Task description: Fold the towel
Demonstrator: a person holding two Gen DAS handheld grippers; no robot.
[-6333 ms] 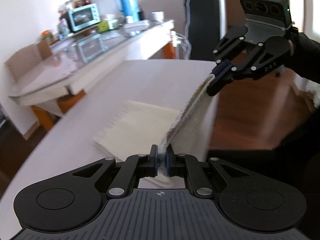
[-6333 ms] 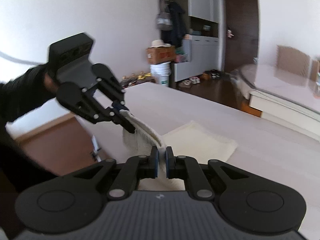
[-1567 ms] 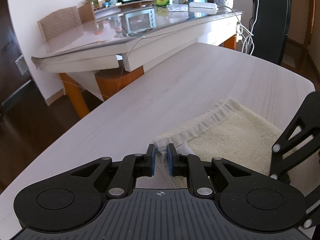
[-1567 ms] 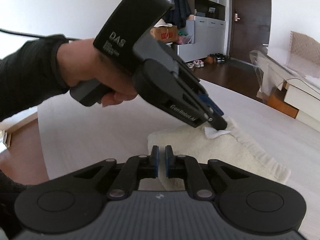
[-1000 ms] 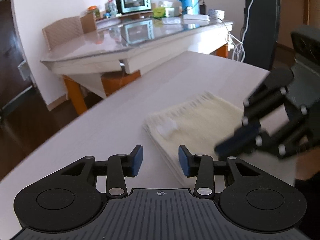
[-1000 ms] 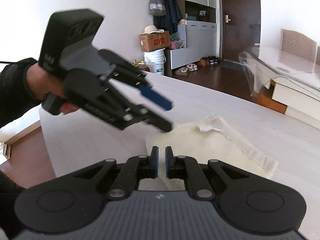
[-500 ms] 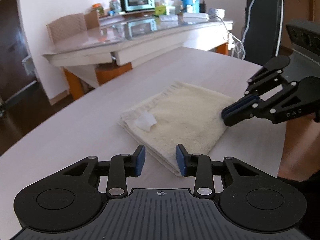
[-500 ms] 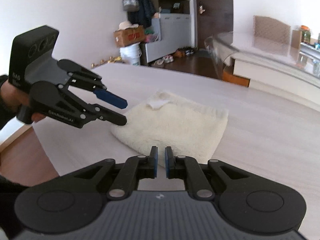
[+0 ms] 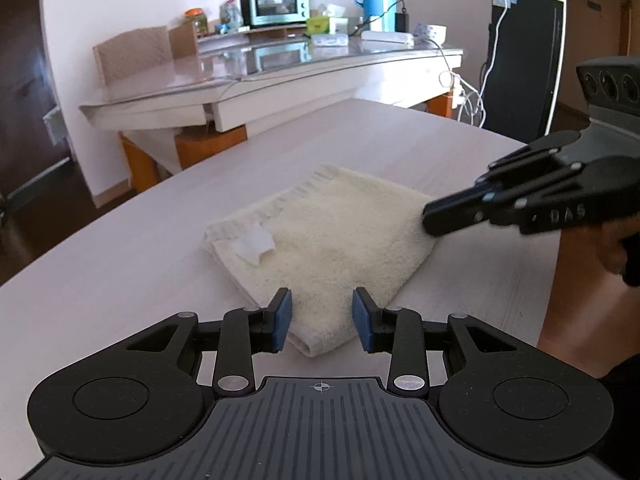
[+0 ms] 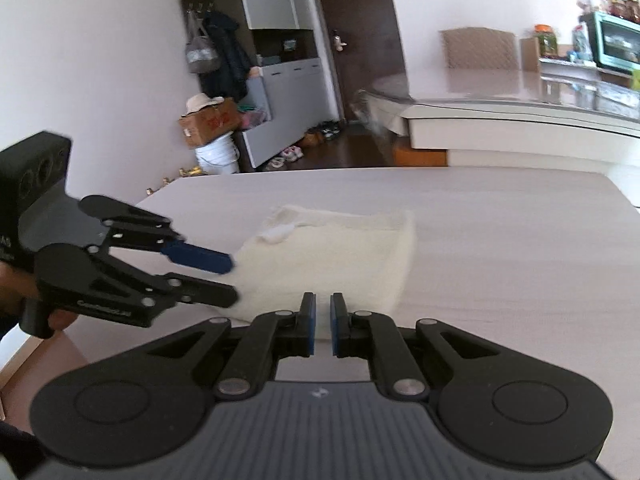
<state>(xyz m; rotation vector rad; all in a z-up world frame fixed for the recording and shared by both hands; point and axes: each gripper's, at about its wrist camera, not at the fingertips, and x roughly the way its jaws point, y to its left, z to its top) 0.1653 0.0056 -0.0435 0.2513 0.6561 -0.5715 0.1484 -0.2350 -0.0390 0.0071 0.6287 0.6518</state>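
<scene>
Facing teal oven (image 9: 279,3): left view only

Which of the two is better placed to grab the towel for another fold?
Probably the left hand-held gripper: its jaws are open around the near corner of the folded cream terry towel. The right hand-held gripper is nearly shut at the towel's edge.

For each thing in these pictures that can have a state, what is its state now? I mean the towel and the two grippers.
towel: folded into a compact rectangle, lying flat on the table, white label showing on top, held by neither gripper.
left gripper: open, jaws wide apart at the towel's near corner, holding nothing.
right gripper: nearly shut, only a narrow gap between the jaws, holding nothing, at the towel's edge.
</scene>
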